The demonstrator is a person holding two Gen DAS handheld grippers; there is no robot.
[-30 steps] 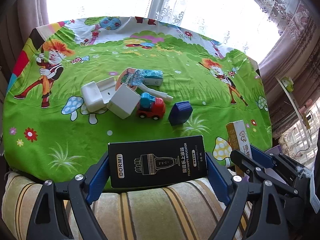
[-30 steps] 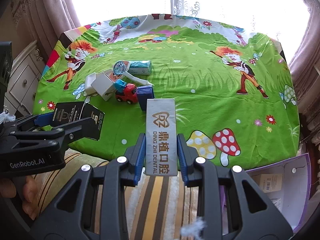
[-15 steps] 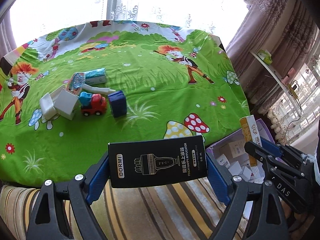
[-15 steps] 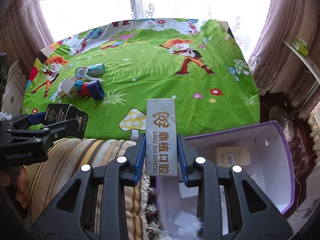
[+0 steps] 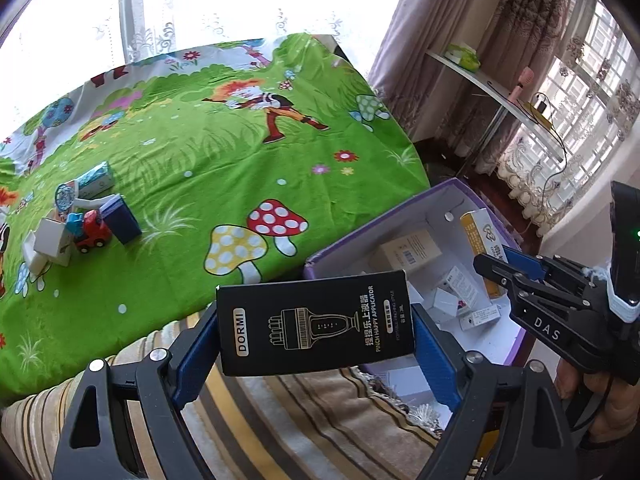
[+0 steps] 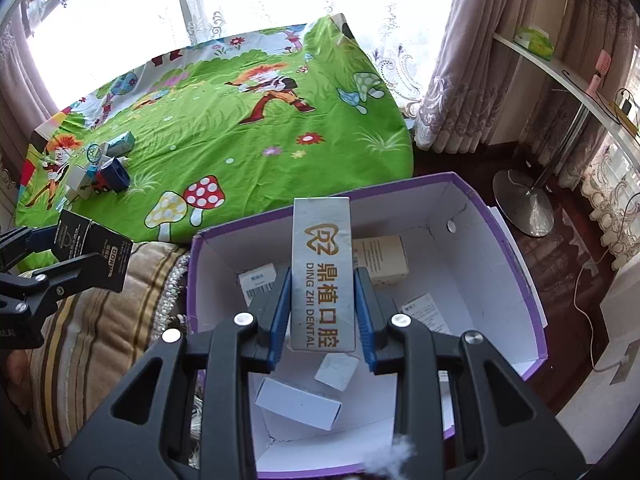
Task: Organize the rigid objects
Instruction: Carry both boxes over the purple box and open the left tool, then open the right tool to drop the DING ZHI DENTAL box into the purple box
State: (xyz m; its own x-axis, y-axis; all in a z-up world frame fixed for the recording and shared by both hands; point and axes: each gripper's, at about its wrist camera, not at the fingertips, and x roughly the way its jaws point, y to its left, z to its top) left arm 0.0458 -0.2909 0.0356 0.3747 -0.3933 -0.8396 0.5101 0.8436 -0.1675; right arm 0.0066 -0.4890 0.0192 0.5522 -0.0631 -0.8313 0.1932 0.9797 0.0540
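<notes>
The right claw [image 6: 322, 316] holds the dental box [image 6: 322, 272] over the purple bin [image 6: 516, 280] for dropping; the left claw [image 5: 316, 332] grips the black box [image 5: 316, 330] beside it

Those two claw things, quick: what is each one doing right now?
Left gripper: closed on the black box.
Right gripper: closed on the grey dental box, over the purple bin.

Left tool [image 5: 316, 330] clamped on the black DORMI box [image 5: 315, 327] above the striped cushion [image 5: 280, 412], beside the purple carton [image 5: 404, 228] of small packages, with right tool [image 5: 494, 266] pinching a yellow-white box [image 5: 478, 236] over it.
</notes>
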